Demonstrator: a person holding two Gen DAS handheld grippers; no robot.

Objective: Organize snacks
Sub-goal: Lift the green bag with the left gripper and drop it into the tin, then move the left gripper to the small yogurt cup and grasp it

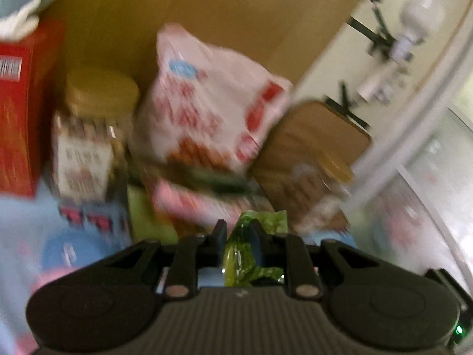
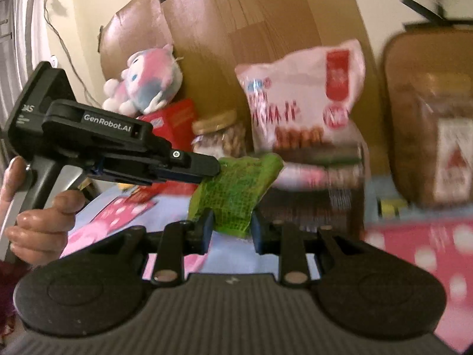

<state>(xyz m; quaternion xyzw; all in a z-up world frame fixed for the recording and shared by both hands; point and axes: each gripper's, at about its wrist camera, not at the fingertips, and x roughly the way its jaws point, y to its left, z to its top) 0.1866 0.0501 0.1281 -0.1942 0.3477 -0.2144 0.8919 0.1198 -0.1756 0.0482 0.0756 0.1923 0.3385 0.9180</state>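
I have the green snack packet (image 2: 236, 189) pinched from both ends. My left gripper (image 1: 240, 230) has its jaws nearly closed on one crinkled edge of the packet (image 1: 251, 251), and from the right wrist camera I can see that same left gripper (image 2: 211, 168) reaching in from the left, its tip on the packet's upper corner. My right gripper (image 2: 232, 230) grips the lower end, jaws drawn in against the wrapper on both sides. The packet hangs in the air between the two tools, above a light blue sheet (image 2: 224, 259) with pink patches.

Behind it, a large pink and white snack bag (image 2: 307, 103) leans against a brown cardboard box (image 2: 266, 23). To its left stands a jar with a tan lid (image 1: 94, 136) and a red box (image 1: 20, 112); a plush toy (image 2: 147, 80) sits on top of that red box. To the right a second jar (image 1: 322, 183) lies tilted, though the left view is too blurred for detail. A hand (image 2: 38, 219) holds the left gripper's handle.
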